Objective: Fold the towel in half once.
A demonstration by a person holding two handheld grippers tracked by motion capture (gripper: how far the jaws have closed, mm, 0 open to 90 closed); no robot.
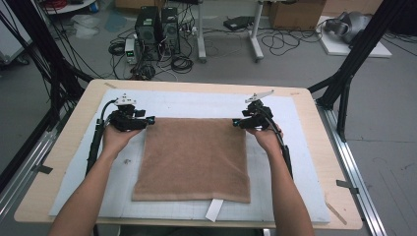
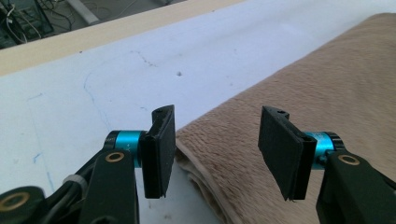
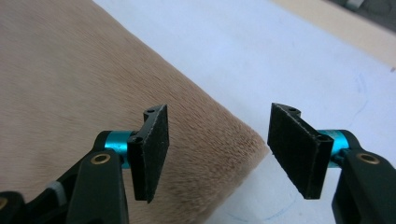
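At the far corners of the folded brown towel [image 1: 193, 160], which lies flat on the white mat [image 1: 305, 196] covering the tabletop [image 1: 59, 162], each hand-held gripper stands spread: the left hand-held gripper [image 2: 217, 154] straddles one corner, the right hand-held gripper [image 3: 224, 154] the other, pads gripping nothing.

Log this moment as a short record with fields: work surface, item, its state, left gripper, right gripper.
surface: wooden table under a white mat
item: brown towel, lying flat on the mat
state: looks folded, with layered edges at the corner in the left gripper view
left gripper: jaws open, at the towel's far left corner, pads not pressing on it
right gripper: jaws open, at the towel's far right corner, nothing gripped
other: white paper slip by the towel's near edge
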